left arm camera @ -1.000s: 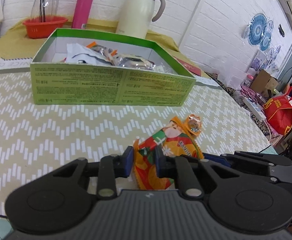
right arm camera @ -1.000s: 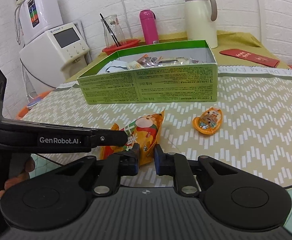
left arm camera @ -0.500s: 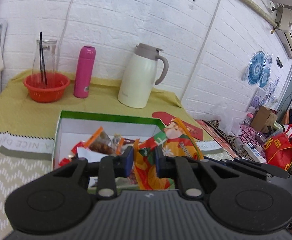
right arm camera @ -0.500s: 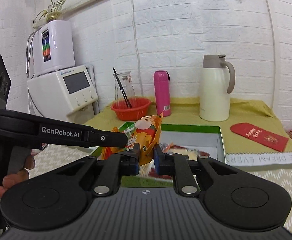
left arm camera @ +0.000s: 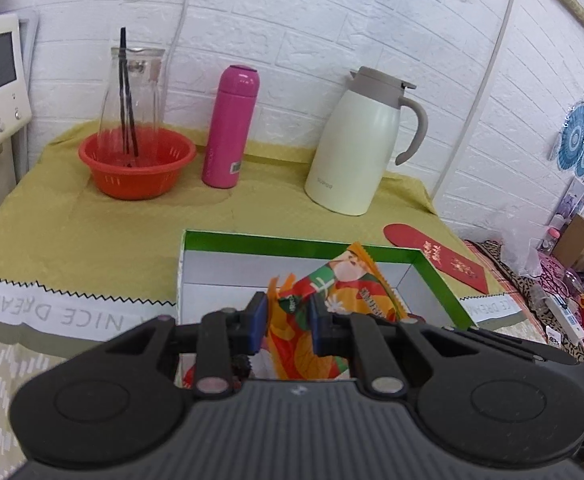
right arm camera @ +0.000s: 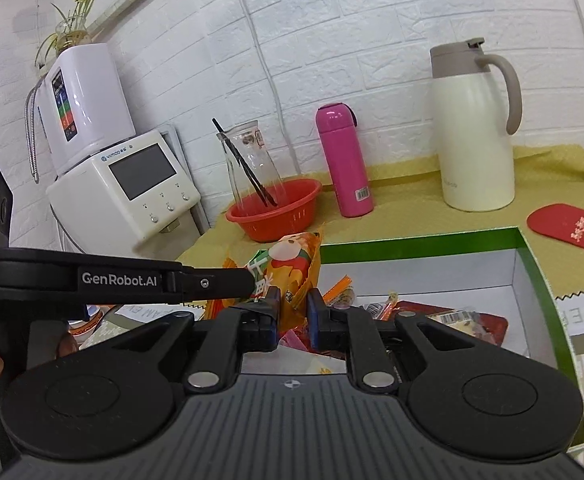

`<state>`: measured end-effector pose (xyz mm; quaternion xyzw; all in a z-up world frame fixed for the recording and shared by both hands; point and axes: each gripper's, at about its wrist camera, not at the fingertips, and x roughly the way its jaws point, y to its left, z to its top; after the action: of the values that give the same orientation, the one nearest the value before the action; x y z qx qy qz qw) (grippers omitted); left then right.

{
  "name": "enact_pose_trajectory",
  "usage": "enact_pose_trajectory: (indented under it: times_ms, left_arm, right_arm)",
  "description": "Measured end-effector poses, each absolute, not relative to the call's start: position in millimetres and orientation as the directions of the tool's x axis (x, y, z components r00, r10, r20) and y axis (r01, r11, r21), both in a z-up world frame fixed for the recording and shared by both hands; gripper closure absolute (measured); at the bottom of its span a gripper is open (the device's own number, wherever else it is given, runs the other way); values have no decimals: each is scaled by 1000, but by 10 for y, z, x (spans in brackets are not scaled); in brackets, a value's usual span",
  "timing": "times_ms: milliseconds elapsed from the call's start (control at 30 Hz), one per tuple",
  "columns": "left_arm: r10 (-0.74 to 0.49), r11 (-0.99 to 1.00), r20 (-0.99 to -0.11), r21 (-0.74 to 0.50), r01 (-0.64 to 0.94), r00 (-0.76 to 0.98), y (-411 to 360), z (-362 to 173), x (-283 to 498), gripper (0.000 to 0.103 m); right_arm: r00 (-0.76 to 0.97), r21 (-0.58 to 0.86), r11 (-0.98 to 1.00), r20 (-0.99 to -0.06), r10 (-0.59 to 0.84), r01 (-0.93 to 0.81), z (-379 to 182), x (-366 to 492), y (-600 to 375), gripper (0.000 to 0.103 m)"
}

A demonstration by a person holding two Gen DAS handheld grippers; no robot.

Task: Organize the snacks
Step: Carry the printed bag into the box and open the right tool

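Observation:
An orange snack packet (left arm camera: pixel 348 280) with a cartoon figure hangs above the open green box (left arm camera: pixel 292 240), gripped from two sides. My left gripper (left arm camera: pixel 288 320) is shut on its crumpled lower end. In the right wrist view my right gripper (right arm camera: pixel 294 308) is shut on the same packet (right arm camera: pixel 292 256), and the left gripper (right arm camera: pixel 252 280) reaches in from the left to meet it. The white-lined box (right arm camera: pixel 412 240) holds several wrapped snacks (right arm camera: pixel 452 320); the grippers hide its near part.
On the yellow cloth behind the box stand a red basket (left arm camera: pixel 136 164) with a glass carafe, a pink bottle (left arm camera: pixel 232 128) and a cream thermos jug (left arm camera: pixel 360 148). A red envelope (left arm camera: pixel 440 256) lies right of the box. A white appliance (right arm camera: pixel 124 184) stands at the left.
Both grippers have lifted the orange packet off the zigzag tablecloth and carried it forward over the green box. The small orange snack on the table has dropped out of view.

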<state>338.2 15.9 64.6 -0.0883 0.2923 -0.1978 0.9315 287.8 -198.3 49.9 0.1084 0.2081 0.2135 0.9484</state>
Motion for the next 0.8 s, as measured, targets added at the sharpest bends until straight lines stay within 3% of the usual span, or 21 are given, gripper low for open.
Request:
enact_pose_trajectory:
  times_ms: [200, 267, 300, 333, 367, 433, 633, 700, 733, 800]
  left_arm:
    - [-398, 916, -526, -265, 300, 751, 200, 513, 3477, 92]
    - [-401, 916, -519, -256, 309, 755, 203, 512, 3455, 90]
    - [-403, 914, -514, -257, 313, 757, 208, 514, 3441, 77]
    - [-405, 913, -504, -262, 312, 763, 217, 524, 3425, 50]
    - [-399, 915, -488, -270, 300, 777, 231, 533, 3393, 45]
    - [-401, 911, -458, -287, 294, 793, 258, 554, 3328, 45]
    - [-315, 939, -477, -284, 195, 820, 269, 615, 3208, 33]
    - [-289, 947, -486, -269, 174, 825, 266, 625, 3164, 23]
    - [-279, 950, -488, -263, 166, 827, 262, 632, 3131, 8]
    - [-254, 958, -466, -239, 156, 848, 246, 658, 3023, 7]
  right_arm:
    - [808, 284, 885, -372, 457, -369, 383, 3020, -1914, 74]
    - [809, 263, 888, -374, 455, -378, 370, 3017, -1909, 63]
    - [812, 245, 892, -374, 448, -379, 369, 2997, -1904, 60]
    - [816, 231, 894, -369, 445, -384, 368, 2990, -1907, 49]
    - [825, 219, 898, -358, 438, -382, 370, 2975, -1917, 27]
    - [842, 199, 906, -337, 422, -375, 380, 2927, -1928, 0]
    - [852, 167, 912, -326, 409, -374, 435, 2792, -1959, 0]
    - [855, 161, 915, -325, 404, -371, 448, 2742, -1967, 0]
    - [855, 160, 916, -327, 402, -369, 455, 2713, -1976, 0]
    - [857, 164, 917, -326, 399, -364, 466, 2643, -2002, 0]
